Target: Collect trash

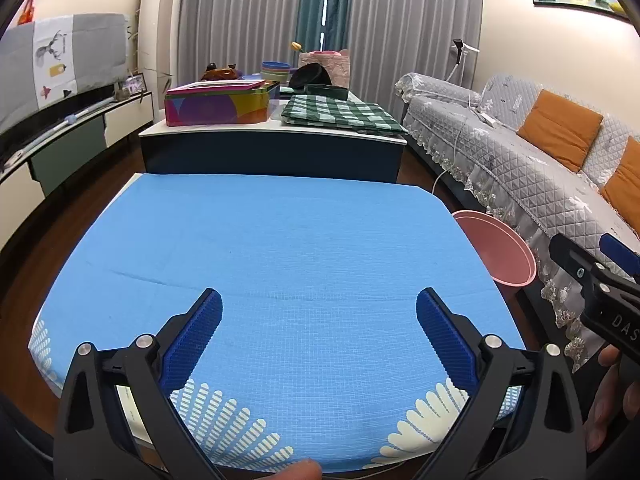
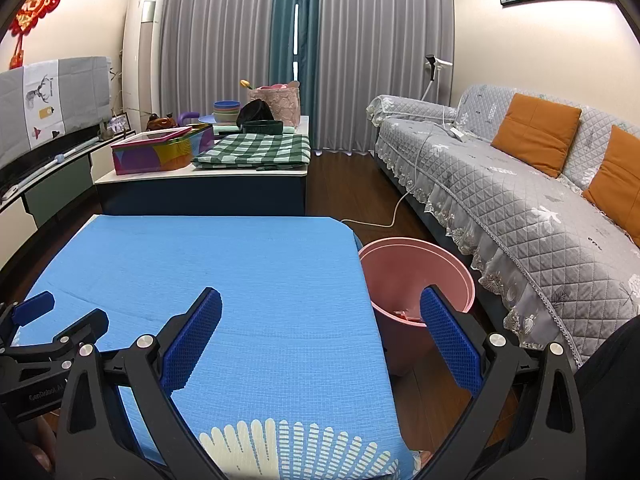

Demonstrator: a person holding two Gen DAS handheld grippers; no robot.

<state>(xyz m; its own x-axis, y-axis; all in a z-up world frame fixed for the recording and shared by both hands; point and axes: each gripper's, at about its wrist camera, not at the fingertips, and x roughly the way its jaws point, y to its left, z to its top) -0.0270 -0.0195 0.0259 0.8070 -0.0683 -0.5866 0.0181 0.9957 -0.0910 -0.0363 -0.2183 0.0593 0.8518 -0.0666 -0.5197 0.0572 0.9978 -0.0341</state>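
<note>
1. Living-room setting: grey curtains at the back, a quilted sofa [image 2: 520, 200] along the right wall, and a low coffee table [image 1: 272, 136] stacked with a tin, bowls and a checked cloth beyond the working surface.
2. Nearest the cameras is the bench [image 1: 260, 240], covered in a blue cloth with white flower prints at its near edge. No trash shows anywhere on the cloth in either view.
3. The pink bin [image 2: 416, 276] stands on the floor just beside the bench's right edge, between bench and sofa. Something reddish lies at its bottom, partly hidden by a finger, probably the collected trash.
4. The left tool [image 1: 319, 336] hovers over the near part of the bench, released and empty, fingers spread wide.
5. The right tool [image 2: 320, 336] hangs over the bench's right edge by the bin, likewise released and holding nothing.
6. Judging by this, collection looks finished or nearly so; the next move calls for checking the floor and bench edges for strays.
</note>
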